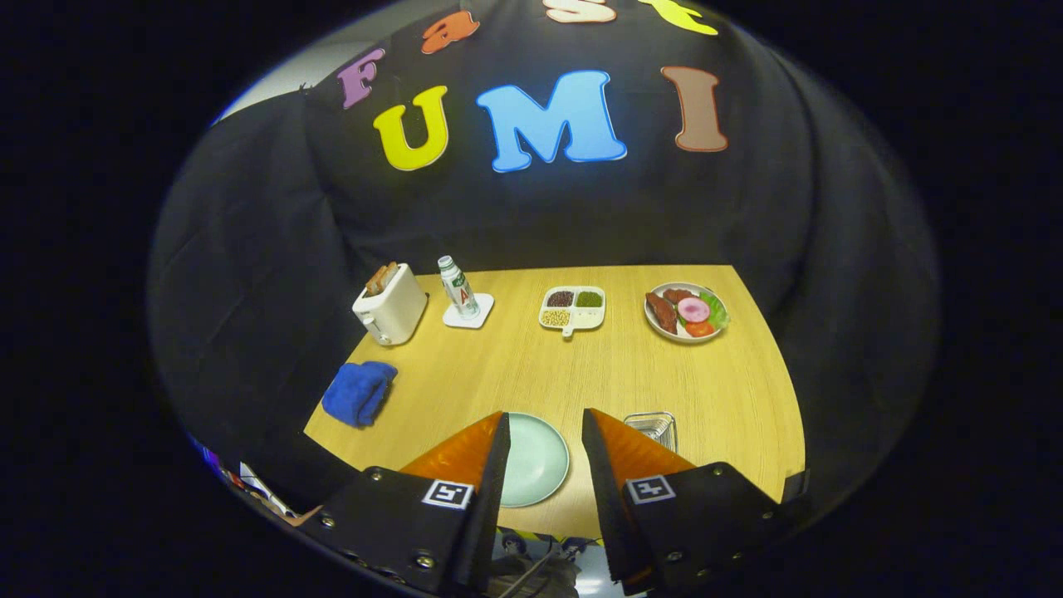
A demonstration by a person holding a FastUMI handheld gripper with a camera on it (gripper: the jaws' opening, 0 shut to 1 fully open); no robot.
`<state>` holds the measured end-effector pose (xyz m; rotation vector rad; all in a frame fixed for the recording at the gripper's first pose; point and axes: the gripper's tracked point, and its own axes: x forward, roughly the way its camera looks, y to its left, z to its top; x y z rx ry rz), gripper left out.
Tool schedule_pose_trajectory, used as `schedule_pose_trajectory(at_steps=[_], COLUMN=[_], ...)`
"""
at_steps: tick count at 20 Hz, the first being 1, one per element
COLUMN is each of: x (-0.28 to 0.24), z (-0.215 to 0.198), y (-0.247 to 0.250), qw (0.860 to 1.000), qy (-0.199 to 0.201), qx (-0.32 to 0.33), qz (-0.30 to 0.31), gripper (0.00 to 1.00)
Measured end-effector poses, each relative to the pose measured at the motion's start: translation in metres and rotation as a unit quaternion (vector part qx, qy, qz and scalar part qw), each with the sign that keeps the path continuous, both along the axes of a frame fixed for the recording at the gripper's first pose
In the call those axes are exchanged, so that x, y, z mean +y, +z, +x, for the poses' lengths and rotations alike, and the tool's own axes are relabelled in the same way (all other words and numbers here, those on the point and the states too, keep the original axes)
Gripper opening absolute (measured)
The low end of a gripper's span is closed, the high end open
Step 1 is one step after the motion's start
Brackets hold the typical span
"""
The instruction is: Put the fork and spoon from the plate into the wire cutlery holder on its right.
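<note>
A pale green plate lies on the wooden table at its near edge, between my two fingers and partly hidden by the left one. Its visible surface is bare. Just right of it stands the wire cutlery holder, half covered by my right finger; I cannot tell what is inside. My gripper hovers high above the plate, open, with nothing between its fingers.
At the back of the table stand a white toaster with toast, a small bottle on a white coaster, a divided dish of beans and a plate of food. A blue cloth lies at the left edge.
</note>
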<state>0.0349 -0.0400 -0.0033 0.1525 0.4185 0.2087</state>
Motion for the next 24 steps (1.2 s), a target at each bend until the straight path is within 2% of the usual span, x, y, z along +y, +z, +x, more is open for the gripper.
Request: schedule_pose_trajectory(at_steps=[3,6,11,12,14,16,18,24], x=[0.01,0.015,0.027,0.033,0.037,0.043,0.048,0.084], z=[-0.009,-0.016,-0.026,-0.027,-0.026,-0.025,-0.022,-0.022], y=[0.023,0.05,0.068,0.066,0.063,0.065,0.063,0.071], qw=[0.996,0.985,0.974,0.974,0.974,0.974,0.972,0.962], qy=[-0.026,-0.054,-0.072,-0.066,-0.058,-0.058,-0.066,-0.044], qx=[-0.084,-0.161,-0.214,-0.216,-0.214,-0.216,-0.217,-0.264], qz=[-0.015,-0.027,-0.03,-0.027,-0.035,-0.042,-0.054,-0.048], gripper=[0.53,0.53,0.52,0.52,0.75,0.81,0.96,0.98])
